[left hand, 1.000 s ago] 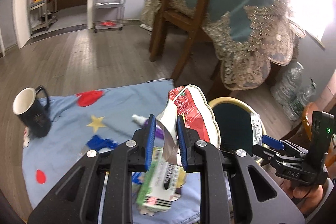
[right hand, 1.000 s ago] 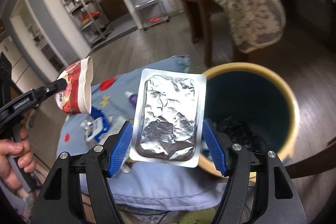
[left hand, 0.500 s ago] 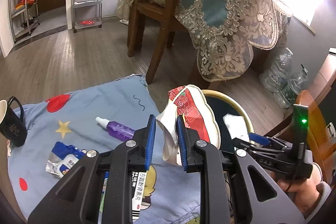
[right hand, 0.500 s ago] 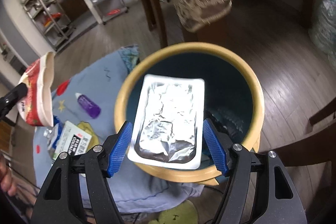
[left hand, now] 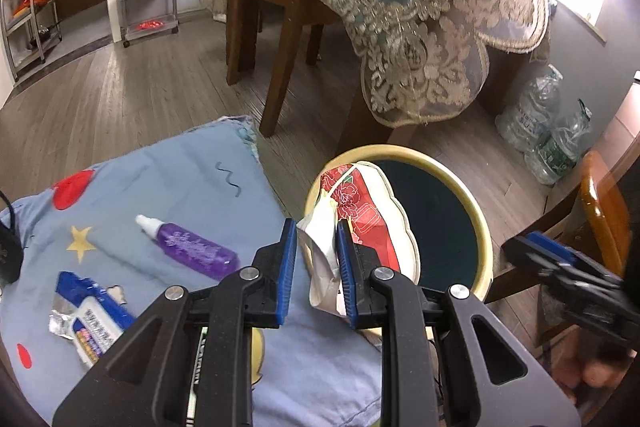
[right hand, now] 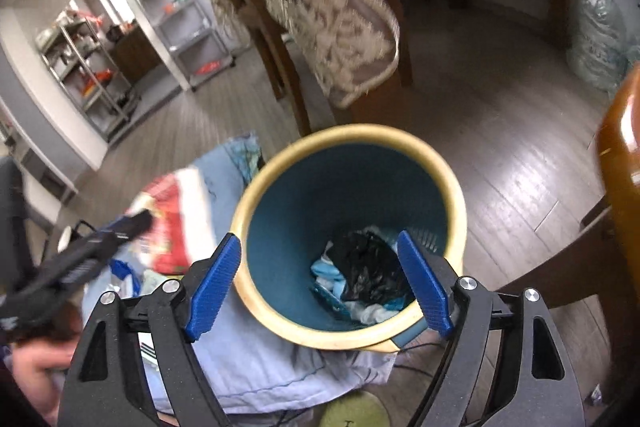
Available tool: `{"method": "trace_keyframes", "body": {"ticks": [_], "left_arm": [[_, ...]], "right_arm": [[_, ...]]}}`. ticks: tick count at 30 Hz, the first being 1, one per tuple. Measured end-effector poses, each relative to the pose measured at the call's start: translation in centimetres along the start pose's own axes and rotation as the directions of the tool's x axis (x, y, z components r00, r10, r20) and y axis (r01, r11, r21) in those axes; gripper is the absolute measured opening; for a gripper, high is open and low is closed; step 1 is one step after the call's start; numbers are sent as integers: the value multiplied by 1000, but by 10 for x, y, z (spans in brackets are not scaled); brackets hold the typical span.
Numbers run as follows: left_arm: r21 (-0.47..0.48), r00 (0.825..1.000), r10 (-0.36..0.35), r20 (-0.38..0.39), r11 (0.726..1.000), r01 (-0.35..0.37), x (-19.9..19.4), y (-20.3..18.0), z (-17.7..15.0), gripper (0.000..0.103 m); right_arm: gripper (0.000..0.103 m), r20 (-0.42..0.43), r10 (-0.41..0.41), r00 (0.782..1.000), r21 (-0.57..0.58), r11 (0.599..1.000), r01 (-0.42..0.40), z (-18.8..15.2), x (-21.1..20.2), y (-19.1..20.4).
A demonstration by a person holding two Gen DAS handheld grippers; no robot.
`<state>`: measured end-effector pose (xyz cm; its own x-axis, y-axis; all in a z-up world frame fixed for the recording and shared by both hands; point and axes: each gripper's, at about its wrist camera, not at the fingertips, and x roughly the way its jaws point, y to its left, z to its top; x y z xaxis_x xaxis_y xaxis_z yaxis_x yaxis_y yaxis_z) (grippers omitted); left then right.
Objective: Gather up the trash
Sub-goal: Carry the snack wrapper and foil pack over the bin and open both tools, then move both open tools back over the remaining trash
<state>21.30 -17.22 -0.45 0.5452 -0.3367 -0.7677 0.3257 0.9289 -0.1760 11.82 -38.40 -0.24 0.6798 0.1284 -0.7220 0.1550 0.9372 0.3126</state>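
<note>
**Dropping a Wrapper into the Bin**

Lying on the blue cloth (left hand: 168, 187), from its left edge inward, are a torn blue packet (left hand: 90, 311) and a purple bottle (left hand: 188, 247), both not yet collected. The left gripper (left hand: 316, 263), fingers narrow, pinches a red-and-white wrapper (left hand: 360, 223) above the near-left rim of the bin (left hand: 486, 251), which stands just off the cloth's right edge. The right gripper (right hand: 320, 283) hangs over the bin with fingers wide and nothing between them. Crumpled trash (right hand: 360, 279) already lies at the bottom. Judged progress: partly done; the wrapper awaits release.
</note>
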Motion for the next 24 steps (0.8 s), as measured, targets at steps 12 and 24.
{"method": "trace_keyframes", "body": {"ticks": [12,24], "left_arm": [[37,996,-61,-63,997,64,42,-32,0,24],[40,997,-53,-61,998,55,30,-9,-7,62]], "right_arm": [[82,71,49,996,-14,999,-49,6,-31,-8],[82,52,84,995,-5,996,-84,4,-18,-2]]}}
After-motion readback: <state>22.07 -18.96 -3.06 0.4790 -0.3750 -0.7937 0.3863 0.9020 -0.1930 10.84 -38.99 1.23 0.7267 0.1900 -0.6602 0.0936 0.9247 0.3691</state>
